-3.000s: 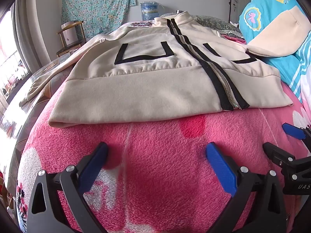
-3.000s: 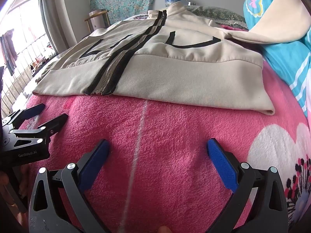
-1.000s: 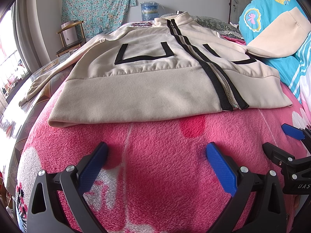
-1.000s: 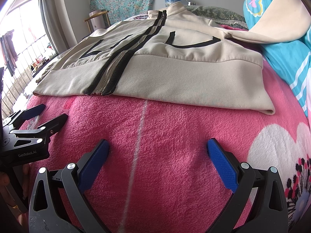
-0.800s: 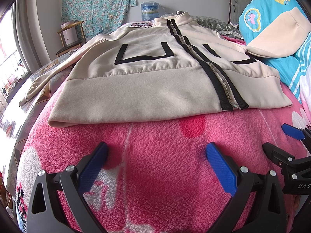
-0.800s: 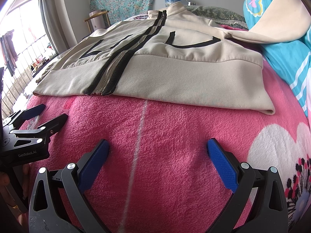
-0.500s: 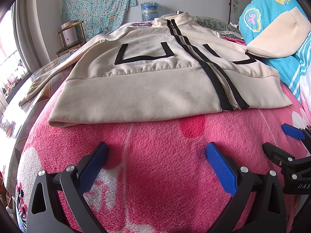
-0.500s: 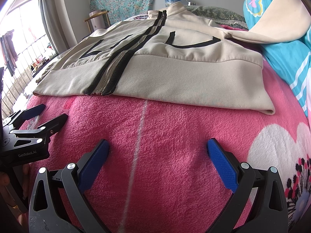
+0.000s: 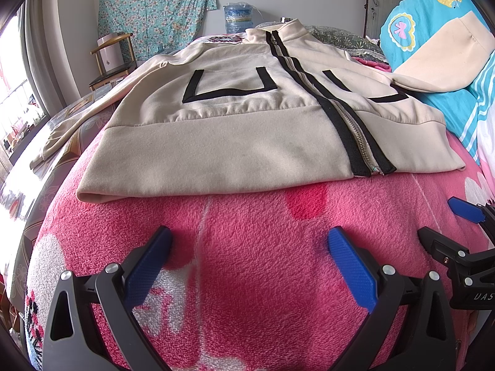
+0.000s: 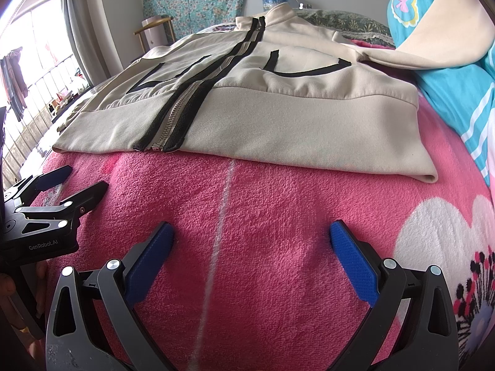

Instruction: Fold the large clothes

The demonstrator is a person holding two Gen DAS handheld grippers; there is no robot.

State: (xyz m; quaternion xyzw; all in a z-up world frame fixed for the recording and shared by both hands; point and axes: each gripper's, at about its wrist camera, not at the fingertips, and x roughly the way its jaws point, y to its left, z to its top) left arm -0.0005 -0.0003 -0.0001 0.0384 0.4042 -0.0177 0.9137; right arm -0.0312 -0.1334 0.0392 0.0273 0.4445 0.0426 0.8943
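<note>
Beyond both wide-apart hand-held grippers, left (image 9: 249, 247) and right (image 10: 250, 244), jacket (image 9: 235, 142) lies flat.

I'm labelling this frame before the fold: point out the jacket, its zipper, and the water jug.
jacket (image 9: 216, 151), left wrist view, hem band.
zipper (image 10: 173, 120), right wrist view, lower teeth.
water jug (image 9: 238, 18), left wrist view, body.

Both low views face the jacket (image 9: 235, 142) hem.
</note>
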